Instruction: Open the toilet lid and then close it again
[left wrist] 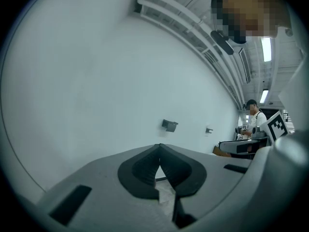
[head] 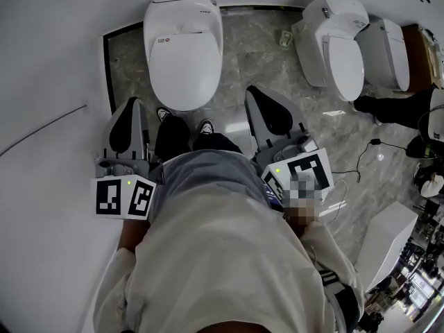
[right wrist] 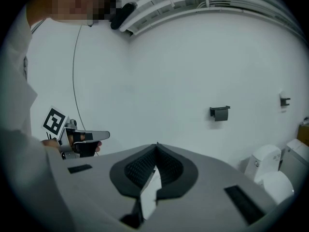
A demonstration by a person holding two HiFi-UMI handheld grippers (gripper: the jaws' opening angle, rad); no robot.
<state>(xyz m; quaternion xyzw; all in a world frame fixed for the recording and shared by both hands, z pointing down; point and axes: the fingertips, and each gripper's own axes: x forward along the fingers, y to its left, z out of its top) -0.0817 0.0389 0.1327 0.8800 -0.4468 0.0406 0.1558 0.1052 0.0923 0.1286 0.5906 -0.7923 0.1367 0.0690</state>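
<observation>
- Well, the toilet (head: 184, 54) sits in the upper middle of the head view, against the white wall (head: 48, 47), and its toilet lid (head: 186, 64) lies flat down, shut over the bowl.
- Neither gripper touches it; both hang short of its front edge, one to each side.
- The left gripper (head: 132, 103) is at the lower left of the toilet. In its own view the jaw tips (left wrist: 159, 146) meet with nothing between them.
- The right gripper (head: 252, 89) is to the toilet's lower right, over the marbled floor (head: 263, 54). Its jaw tips (right wrist: 156, 146) are likewise pressed together and empty.
- The person's two shoes (head: 206, 125) stand between the grippers, just below the bowl's front.
- A second toilet (head: 336, 47), lid also down, stands at the upper right of the head view.
- A dark paper holder (right wrist: 220, 112) is fixed on the wall at the right of the right gripper view.
- A thin cable (head: 41, 127) runs across the wall at the far left.
</observation>
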